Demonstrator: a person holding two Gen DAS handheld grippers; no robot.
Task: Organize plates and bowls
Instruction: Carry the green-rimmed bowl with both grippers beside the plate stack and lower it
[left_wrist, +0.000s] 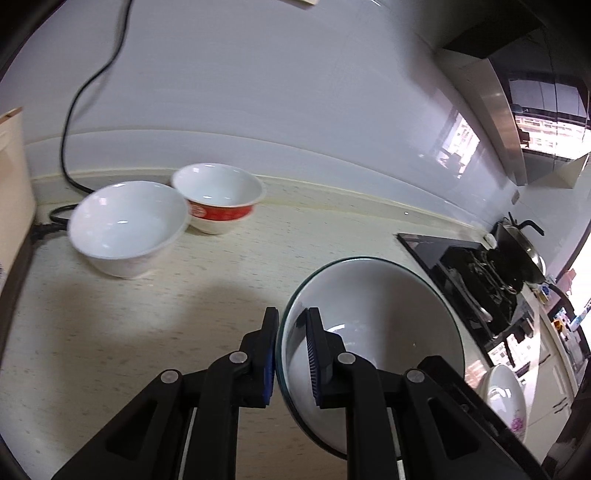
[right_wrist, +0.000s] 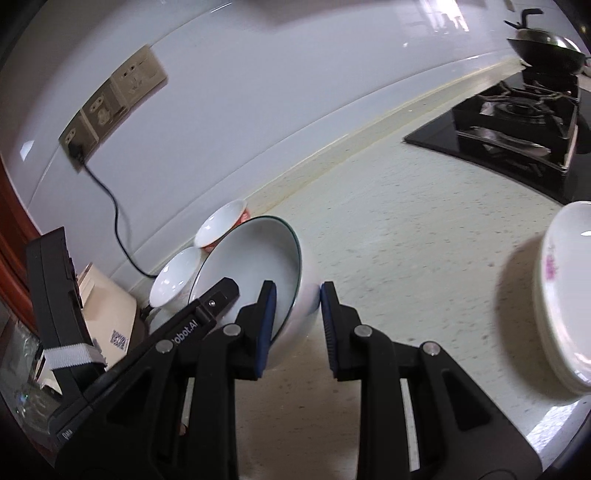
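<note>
My left gripper (left_wrist: 291, 354) is shut on the rim of a white bowl with a dark green edge (left_wrist: 388, 317), held tilted above the counter; the bowl also shows in the right wrist view (right_wrist: 255, 258). A plain white bowl (left_wrist: 125, 225) and a white bowl with a red band (left_wrist: 218, 199) stand side by side near the back wall, at the left. My right gripper (right_wrist: 297, 325) is open, its jaws either side of the green-edged bowl's rim. A stack of white plates with a pink flower mark (right_wrist: 565, 295) stands at the right.
A black gas hob (right_wrist: 517, 122) with a dark wok (right_wrist: 546, 48) lies at the right. A black power cable (left_wrist: 74, 110) runs down the wall to the counter (left_wrist: 110, 332) behind the bowls. A beige box (right_wrist: 107, 302) stands at the left.
</note>
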